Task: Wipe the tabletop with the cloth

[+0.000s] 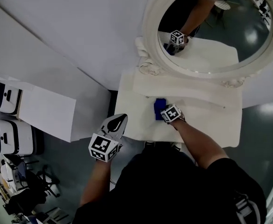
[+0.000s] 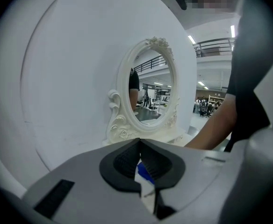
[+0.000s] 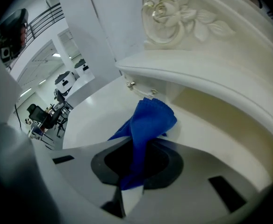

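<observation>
An ornate white-framed oval mirror [image 1: 149,29] stands against the wall [image 1: 80,27]; 2 white cases [image 1: 12,136] lie far left.

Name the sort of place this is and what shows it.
Probably an open workshop hall with a mock dressing corner: white dressing table, ornate oval mirror, office chairs and balcony railing behind.

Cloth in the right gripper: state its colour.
The cloth is plain bright blue, clearest in the right gripper view.
</observation>
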Demonstrator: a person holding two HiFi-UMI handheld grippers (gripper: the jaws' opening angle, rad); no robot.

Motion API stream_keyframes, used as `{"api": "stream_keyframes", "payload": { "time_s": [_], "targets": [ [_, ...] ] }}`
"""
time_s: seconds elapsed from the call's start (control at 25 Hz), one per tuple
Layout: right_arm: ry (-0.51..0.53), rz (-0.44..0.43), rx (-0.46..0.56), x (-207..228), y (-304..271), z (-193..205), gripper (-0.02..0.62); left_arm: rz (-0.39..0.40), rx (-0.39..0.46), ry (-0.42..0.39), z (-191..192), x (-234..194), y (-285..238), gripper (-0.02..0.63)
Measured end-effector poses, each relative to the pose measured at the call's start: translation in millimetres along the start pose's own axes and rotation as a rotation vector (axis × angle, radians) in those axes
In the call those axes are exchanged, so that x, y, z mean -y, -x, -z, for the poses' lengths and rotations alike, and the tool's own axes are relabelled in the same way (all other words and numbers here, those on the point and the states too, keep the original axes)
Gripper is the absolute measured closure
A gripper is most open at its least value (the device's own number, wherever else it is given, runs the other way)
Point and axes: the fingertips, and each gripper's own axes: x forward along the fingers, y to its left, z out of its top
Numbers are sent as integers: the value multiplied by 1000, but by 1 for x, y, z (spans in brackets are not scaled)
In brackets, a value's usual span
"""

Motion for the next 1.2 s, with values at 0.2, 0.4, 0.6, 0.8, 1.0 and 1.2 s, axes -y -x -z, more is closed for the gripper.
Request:
{"api": "stream_keyframes", "payload": {
  "time_s": [0.2, 0.4, 0.6, 0.8, 1.0, 1.2],
  "targets": [
    [-78, 59, 7, 51, 38, 48, 552, 74, 3, -29, -13, 38, -39, 595],
    [-141, 131, 6, 98, 78, 97, 552, 148, 6, -62, -29, 77, -76, 595],
    [-202, 204, 14, 147, 120, 146, 552, 215, 10, -91, -43, 117, -112, 595],
    [-282, 249, 27, 188, 156, 193, 552, 271, -1, -110, -49, 154, -143, 595],
    [-335, 329, 21, 227, 196, 243, 552, 329, -7, -122, -58, 187, -172, 595],
    [-404, 376, 32, 257, 228, 284, 552, 384, -14, -140, -63, 218, -200, 595]
  ]
}}
